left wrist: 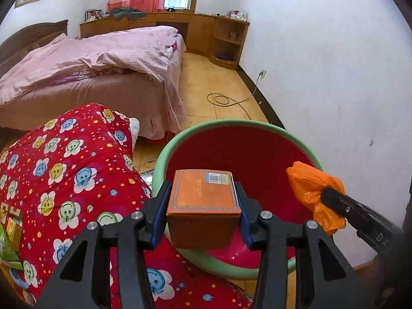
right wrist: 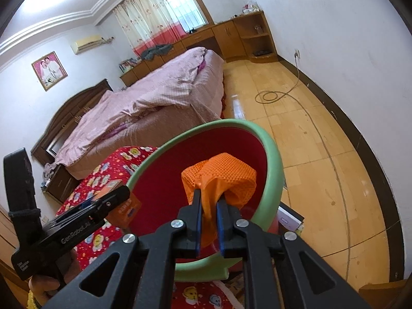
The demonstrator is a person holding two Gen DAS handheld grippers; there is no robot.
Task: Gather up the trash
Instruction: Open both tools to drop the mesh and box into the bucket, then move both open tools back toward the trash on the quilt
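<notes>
A green-rimmed bin [left wrist: 231, 124] with a red liner stands beside a red flowered quilt [left wrist: 64, 167]. My left gripper [left wrist: 202, 193] is shut on a small orange box [left wrist: 203, 202], held above the bin's near rim. At the right, my right gripper [left wrist: 327, 197] is shut on a crumpled orange plastic bag [left wrist: 306, 182] over the bin. In the right wrist view the orange bag [right wrist: 224, 172] is pinched between the blue pads of the right gripper [right wrist: 209, 198], above the bin [right wrist: 231, 124]. The left gripper [right wrist: 113, 199] with the orange box [right wrist: 130, 206] shows at the left, held by a hand.
A bed [left wrist: 103, 72] with pink covers stands behind the quilt. A cable [left wrist: 221, 99] lies coiled on the tiled floor and runs to a wall socket. A white wall [left wrist: 334, 90] is close on the right. Wooden cabinets [left wrist: 206, 33] line the far wall.
</notes>
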